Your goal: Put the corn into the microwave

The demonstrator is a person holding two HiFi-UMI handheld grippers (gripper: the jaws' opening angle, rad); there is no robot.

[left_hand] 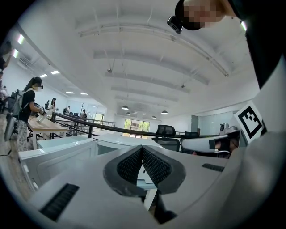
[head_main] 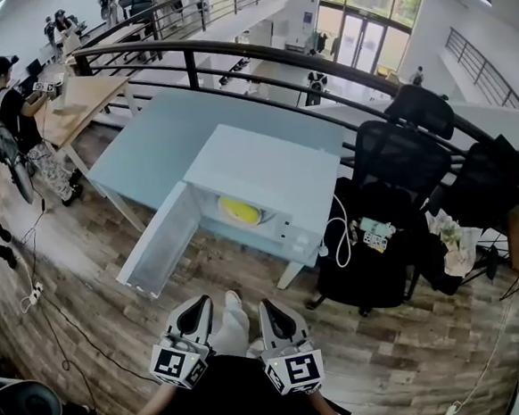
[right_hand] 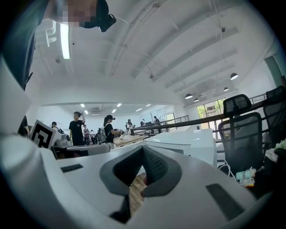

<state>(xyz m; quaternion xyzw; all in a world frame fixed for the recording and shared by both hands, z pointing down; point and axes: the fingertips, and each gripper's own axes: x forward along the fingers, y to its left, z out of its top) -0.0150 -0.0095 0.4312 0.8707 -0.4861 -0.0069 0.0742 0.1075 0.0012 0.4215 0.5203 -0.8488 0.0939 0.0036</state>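
The corn is already lying inside the microwave. Its door is hanging open, probably awaiting closing. The left gripper and right gripper are hovering near, fingers clenched empty.

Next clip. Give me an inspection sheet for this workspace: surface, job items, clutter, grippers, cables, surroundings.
Surface: pale blue table, bearing only the microwave.
Job's things: microwave door swung open; corn inside.
Clutter: nothing seen on the table; small items on a chair seat.
Grippers: left hand-held gripper and right hand-held gripper both shut, empty, short of the microwave.
Cables: white cable at the microwave's right; power strip on the floor.
Surroundings: black office chairs, railing, people at a wooden desk.
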